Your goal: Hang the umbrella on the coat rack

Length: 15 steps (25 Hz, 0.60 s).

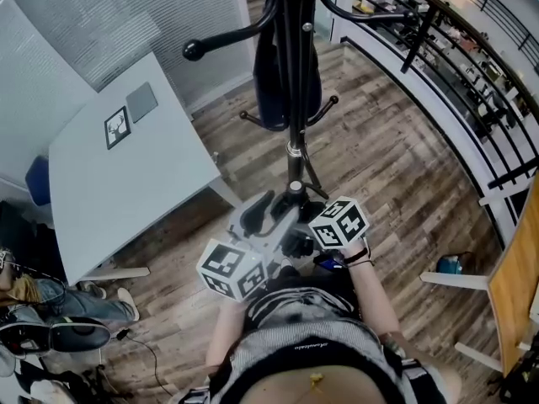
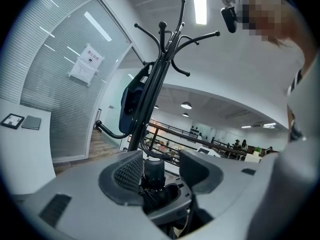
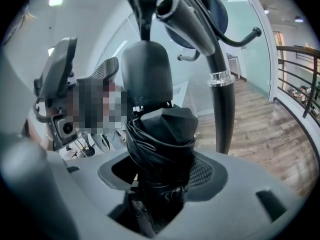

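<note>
The folded black umbrella, bound with its strap, stands up between the jaws of my right gripper, whose pads close against the fabric bundle. In the left gripper view the umbrella's round end cap sits deep between the jaws of my left gripper. It rests against the left pad, with a small gap to the right pad. Both grippers meet low in front of me, close to the foot of the black coat rack. The rack's hooks branch out overhead.
A dark blue bag hangs on the rack. A white table stands to the left with a small framed card on it. A black railing curves along the right. Another person's legs and shoes are at the lower left.
</note>
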Tool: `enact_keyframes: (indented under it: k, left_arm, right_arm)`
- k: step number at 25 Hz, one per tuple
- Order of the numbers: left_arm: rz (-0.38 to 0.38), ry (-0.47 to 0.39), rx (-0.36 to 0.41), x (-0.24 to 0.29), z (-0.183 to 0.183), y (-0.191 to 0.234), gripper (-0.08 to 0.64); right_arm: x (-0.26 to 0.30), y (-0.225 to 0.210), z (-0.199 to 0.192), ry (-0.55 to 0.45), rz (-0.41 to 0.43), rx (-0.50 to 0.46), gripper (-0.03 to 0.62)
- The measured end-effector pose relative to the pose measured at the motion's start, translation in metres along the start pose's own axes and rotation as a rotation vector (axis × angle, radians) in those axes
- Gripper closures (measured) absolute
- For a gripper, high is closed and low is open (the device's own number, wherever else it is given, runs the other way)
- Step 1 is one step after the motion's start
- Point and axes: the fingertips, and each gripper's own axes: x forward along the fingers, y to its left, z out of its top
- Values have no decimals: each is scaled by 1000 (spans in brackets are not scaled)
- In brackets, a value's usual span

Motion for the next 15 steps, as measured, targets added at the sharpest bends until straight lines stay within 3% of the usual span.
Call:
enact_keyframes:
  k: [15]
  left_arm:
    - [28,0,-13,1,-4,8,347]
  right_arm:
    - [0,-7,-2,19,-4,-26,327]
